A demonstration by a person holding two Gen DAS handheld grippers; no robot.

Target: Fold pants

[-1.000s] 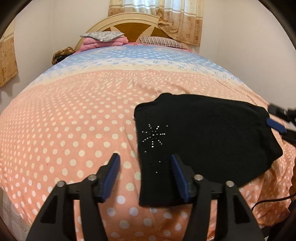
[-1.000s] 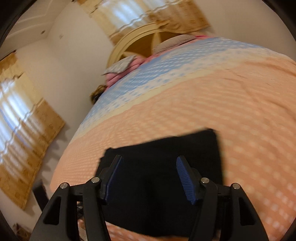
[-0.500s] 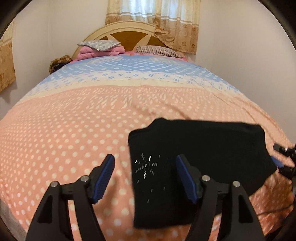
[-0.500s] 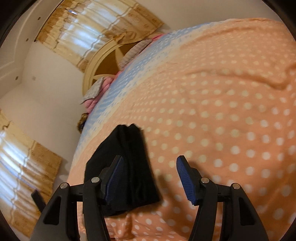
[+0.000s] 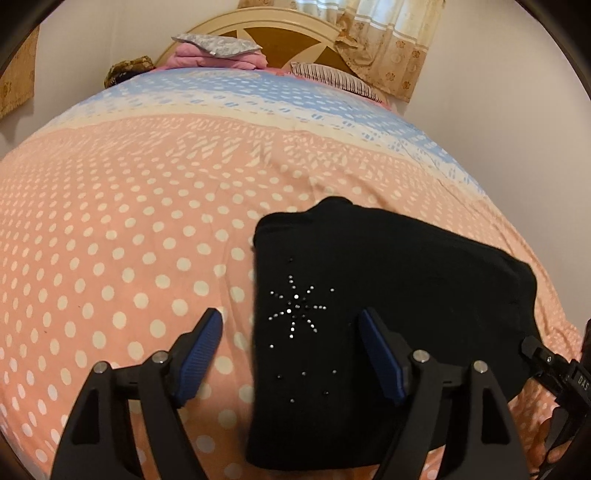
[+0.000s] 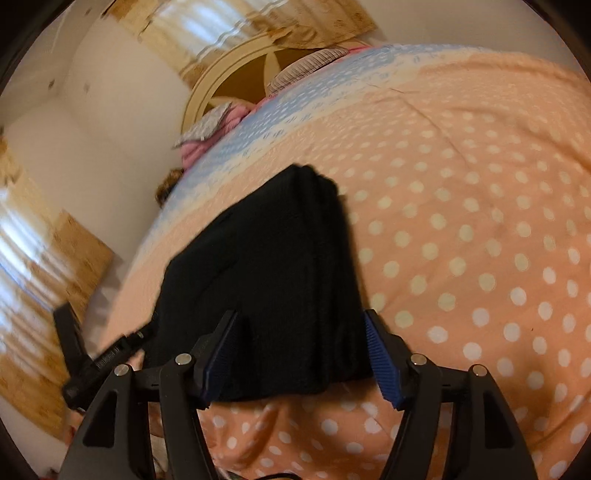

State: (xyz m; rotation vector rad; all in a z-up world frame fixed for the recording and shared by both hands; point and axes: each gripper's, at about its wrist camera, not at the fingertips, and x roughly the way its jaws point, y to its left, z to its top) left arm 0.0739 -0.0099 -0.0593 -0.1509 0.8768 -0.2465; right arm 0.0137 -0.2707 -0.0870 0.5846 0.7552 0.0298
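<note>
The black pants (image 5: 388, 295) lie folded into a compact rectangle on the bed, with a rhinestone star (image 5: 297, 308) on the top layer. My left gripper (image 5: 291, 336) is open and empty, hovering over the pants' left end. In the right wrist view the pants (image 6: 266, 280) show stacked layers along their right edge. My right gripper (image 6: 301, 347) is open and empty, its jaws spread over the near end of the pants. Part of the left gripper's body (image 6: 99, 362) shows at the lower left of that view.
The bed (image 5: 110, 229) has a peach polka-dot cover with a blue band at the far end. Pillows and a pink folded blanket (image 5: 218, 51) lie by the wooden headboard (image 5: 266, 33). Curtains (image 5: 388, 40) hang behind. The bed's near edge is just below the pants.
The right gripper swung back left over the pants' near end. The left gripper stayed open and moved closer over the star end. The pants stayed flat on the bed.
</note>
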